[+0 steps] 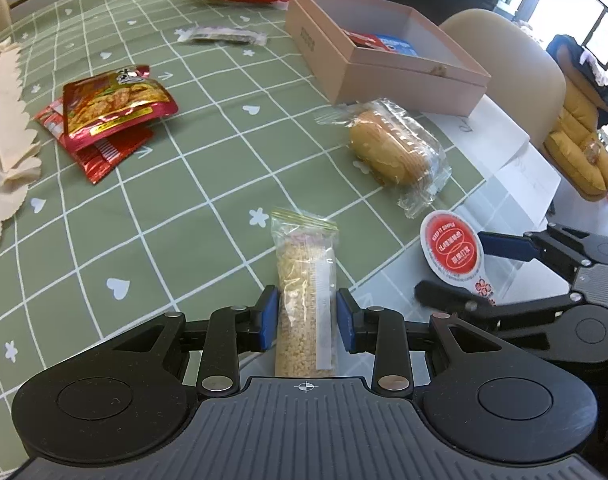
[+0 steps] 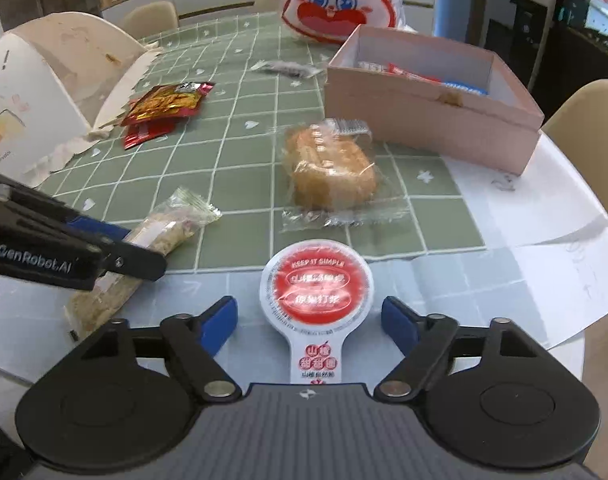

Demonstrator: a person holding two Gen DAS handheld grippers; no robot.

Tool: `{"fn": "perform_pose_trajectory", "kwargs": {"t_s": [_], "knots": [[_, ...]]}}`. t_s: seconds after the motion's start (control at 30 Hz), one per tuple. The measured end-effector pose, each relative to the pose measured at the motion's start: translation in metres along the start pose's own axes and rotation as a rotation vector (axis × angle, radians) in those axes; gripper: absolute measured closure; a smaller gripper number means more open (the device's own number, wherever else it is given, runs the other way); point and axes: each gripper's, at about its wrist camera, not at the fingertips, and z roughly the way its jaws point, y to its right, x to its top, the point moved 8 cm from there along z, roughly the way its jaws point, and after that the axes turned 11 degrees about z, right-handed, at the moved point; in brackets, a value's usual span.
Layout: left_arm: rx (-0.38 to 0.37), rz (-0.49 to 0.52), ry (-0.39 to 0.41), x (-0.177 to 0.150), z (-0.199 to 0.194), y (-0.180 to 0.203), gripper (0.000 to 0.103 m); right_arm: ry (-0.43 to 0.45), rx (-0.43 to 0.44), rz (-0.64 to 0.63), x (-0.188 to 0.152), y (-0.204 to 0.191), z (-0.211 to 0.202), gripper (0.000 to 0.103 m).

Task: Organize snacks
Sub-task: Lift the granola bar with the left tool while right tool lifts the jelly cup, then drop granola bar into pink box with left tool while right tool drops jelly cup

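Observation:
My left gripper (image 1: 307,320) is shut on a clear bag of tan granules (image 1: 304,280), pads pressing both its sides at the table's near edge; the bag also shows in the right wrist view (image 2: 160,236). My right gripper (image 2: 309,320) is open around a round red-and-white sealed snack cup (image 2: 315,288), its blue pads apart from the cup's sides; the cup also shows in the left wrist view (image 1: 451,250). A pink open box (image 1: 383,68) (image 2: 431,120) holds several packets at the far right.
A wrapped bread bun (image 1: 391,148) (image 2: 329,168) lies between the grippers and the box. Red snack packets (image 1: 112,112) (image 2: 164,108) lie to the left. A dark wrapped bar (image 1: 224,36) and a rabbit-face bag (image 2: 339,0) sit at the back. Torn white paper packaging (image 2: 32,112) stands at the left.

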Motion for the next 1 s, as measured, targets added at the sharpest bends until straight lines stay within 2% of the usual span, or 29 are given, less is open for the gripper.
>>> {"fn": "perform_pose_trajectory", "kwargs": {"t_s": [0.03,0.33,0.47,0.57,0.7,0.83,0.93,1.0], "knots": [[0.002,0.001,0.0,0.0,0.0,0.0,0.067,-0.003,-0.001,-0.001,0.001,0.001,-0.002,0.043],[0.026,0.011,-0.006,-0.002,-0.001,0.003,0.069,0.02,0.002,0.055,0.007,0.016,-0.024,0.043],[-0.023,0.007,-0.002,-0.009,-0.006,0.01,0.07,0.038,-0.009,0.074,0.01,0.024,-0.033,0.043],[-0.059,0.0,0.06,0.004,-0.027,0.013,0.07,0.068,-0.011,0.091,0.02,0.031,-0.047,0.043],[-0.152,0.01,0.271,0.076,-0.087,0.014,0.07,0.201,0.008,0.121,0.072,0.052,-0.09,0.044],[-0.171,0.069,0.479,0.174,-0.135,0.019,0.07,0.347,-0.019,0.138,0.148,0.077,-0.136,0.044],[-0.169,0.064,0.564,0.24,-0.134,0.023,0.07,0.417,-0.049,0.169,0.197,0.092,-0.162,0.043],[-0.208,0.041,0.547,0.276,-0.112,0.025,0.07,0.454,-0.077,0.169,0.221,0.097,-0.174,0.043]]}}
